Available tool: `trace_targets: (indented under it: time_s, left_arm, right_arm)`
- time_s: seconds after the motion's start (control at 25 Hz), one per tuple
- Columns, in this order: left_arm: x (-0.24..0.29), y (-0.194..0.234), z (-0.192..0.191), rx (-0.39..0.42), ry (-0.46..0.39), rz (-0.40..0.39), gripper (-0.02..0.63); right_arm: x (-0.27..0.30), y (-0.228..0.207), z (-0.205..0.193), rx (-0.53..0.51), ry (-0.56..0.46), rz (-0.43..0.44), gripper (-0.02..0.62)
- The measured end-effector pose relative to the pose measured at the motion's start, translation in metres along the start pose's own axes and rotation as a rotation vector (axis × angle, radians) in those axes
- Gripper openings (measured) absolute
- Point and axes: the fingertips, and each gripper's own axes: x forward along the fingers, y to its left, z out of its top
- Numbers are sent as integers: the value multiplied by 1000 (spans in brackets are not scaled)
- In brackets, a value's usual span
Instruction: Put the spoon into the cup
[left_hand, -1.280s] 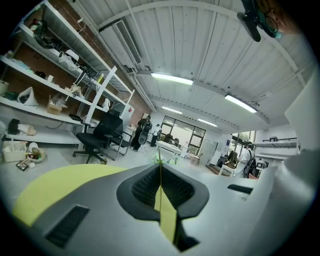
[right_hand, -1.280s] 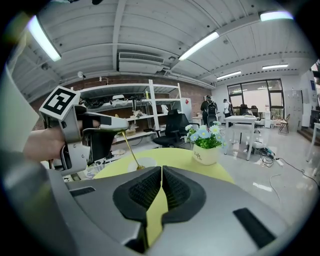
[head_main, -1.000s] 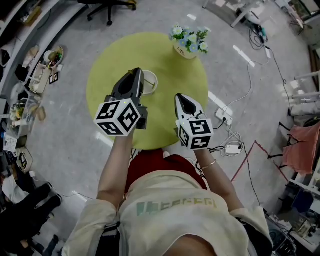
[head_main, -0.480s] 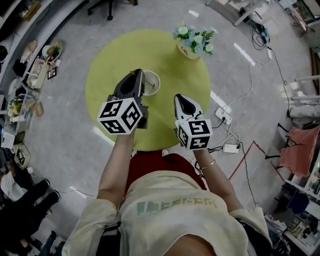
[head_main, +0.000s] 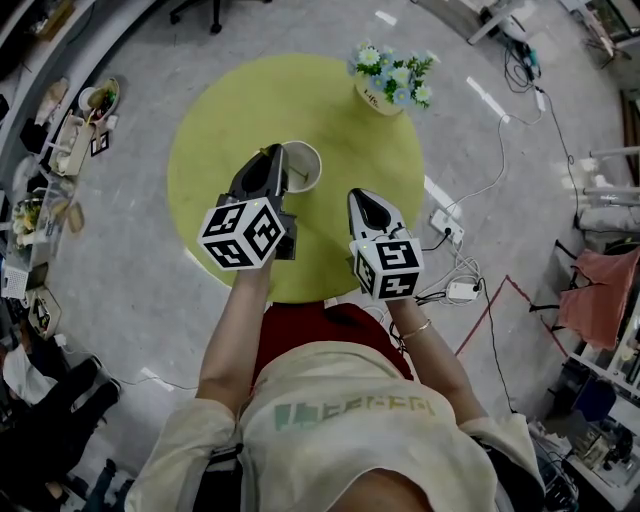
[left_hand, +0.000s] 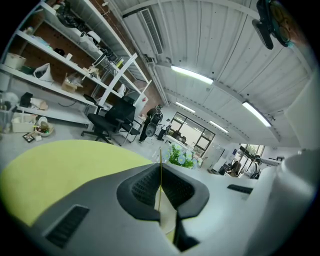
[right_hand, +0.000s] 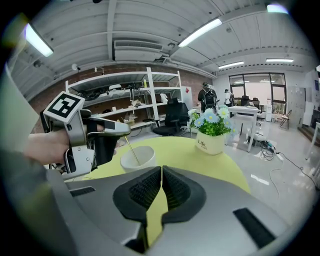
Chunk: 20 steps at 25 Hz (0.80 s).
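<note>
Hardly anything has shifted since a second ago: the left gripper still pinches the spoon, whose lower end sits inside the cup on the table. The right gripper hovers beside it, jaws pressed together and empty.

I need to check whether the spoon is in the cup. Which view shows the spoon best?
The right gripper view: the spoon shows side-on, slanting from the left claw down into the cup. The left gripper view shows only its thin handle edge-on between the shut jaws; the head view hardly shows it.
</note>
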Motion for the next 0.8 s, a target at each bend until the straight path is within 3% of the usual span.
trace_targets:
  time_s: [0.8]
  left_arm:
    - [3,23,-21,-21,23,2,25]
  right_arm:
    - [12,2,-13,-1,42,3,37]
